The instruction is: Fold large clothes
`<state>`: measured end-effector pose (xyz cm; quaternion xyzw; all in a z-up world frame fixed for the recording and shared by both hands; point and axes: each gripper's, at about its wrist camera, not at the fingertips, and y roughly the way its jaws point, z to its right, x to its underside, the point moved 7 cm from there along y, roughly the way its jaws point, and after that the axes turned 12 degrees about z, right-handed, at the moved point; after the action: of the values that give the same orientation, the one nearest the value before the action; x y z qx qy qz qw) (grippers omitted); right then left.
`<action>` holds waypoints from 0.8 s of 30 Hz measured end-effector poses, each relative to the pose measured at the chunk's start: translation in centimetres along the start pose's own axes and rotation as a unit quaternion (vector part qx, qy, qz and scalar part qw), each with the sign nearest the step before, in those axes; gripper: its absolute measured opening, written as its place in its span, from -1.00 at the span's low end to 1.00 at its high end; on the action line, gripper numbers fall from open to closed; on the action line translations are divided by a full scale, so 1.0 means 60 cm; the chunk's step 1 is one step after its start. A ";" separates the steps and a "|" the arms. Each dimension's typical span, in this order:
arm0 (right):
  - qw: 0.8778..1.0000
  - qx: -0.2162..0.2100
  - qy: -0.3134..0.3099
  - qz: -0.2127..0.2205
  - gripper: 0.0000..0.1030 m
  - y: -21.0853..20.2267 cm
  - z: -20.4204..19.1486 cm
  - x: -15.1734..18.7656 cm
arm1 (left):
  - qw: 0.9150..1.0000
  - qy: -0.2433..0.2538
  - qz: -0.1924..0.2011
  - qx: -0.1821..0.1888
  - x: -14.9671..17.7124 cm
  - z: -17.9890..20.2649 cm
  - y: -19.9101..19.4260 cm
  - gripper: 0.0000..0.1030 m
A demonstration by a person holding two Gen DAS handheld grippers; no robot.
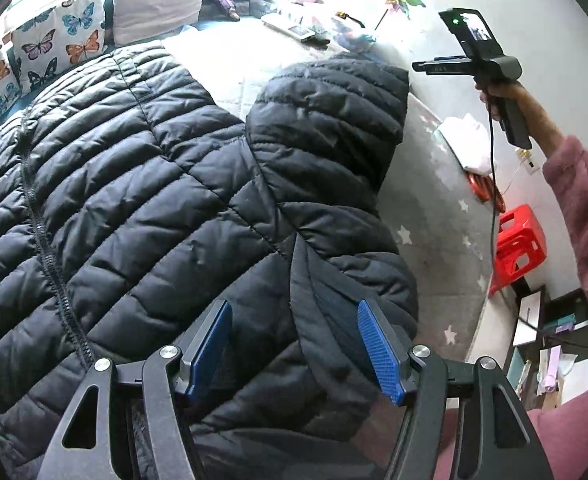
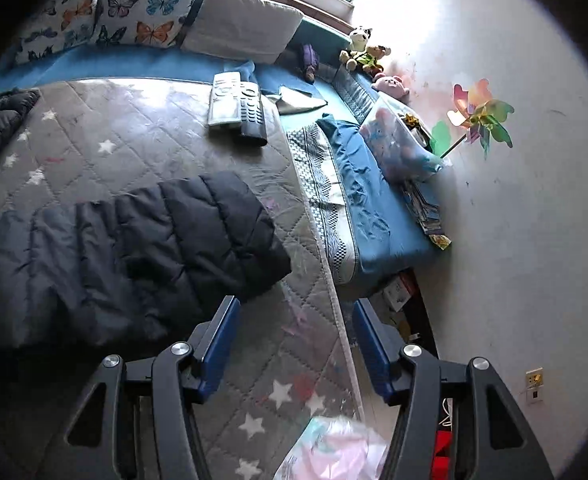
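Observation:
A large black quilted puffer jacket (image 1: 134, 184) lies spread on the grey star-patterned mattress (image 1: 430, 208), zipper (image 1: 42, 240) on the left, one sleeve (image 1: 326, 120) bent toward the far side. My left gripper (image 1: 292, 344) is open and empty, hovering just above the jacket's shoulder area. In the right wrist view the sleeve end (image 2: 198, 232) lies on the mattress (image 2: 134, 144). My right gripper (image 2: 294, 340) is open and empty, above the mattress edge just right of the sleeve. The right gripper's body also shows in the left wrist view, held high at the upper right.
Butterfly pillows (image 2: 142, 12) and a plain pillow (image 2: 242, 28) line the far side. Two remotes (image 2: 238, 104) lie on the mattress. Soft toys (image 2: 366, 52), a pinwheel (image 2: 478, 120) and a plastic bag (image 2: 398, 144) sit by the wall. A red stool (image 1: 518, 248) stands beside the bed.

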<state>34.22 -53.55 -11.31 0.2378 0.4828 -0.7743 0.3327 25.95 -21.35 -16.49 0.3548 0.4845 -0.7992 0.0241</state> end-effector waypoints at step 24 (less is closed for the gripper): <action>0.982 -0.173 0.059 -0.040 0.43 -0.026 -0.177 -0.009 | 0.966 -0.142 0.107 -0.189 0.075 -0.296 -0.314 0.36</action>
<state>33.93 -43.27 -14.50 0.2024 0.6372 -0.6768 0.3082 25.03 4.04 -9.81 0.2766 0.5777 -0.7279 0.2449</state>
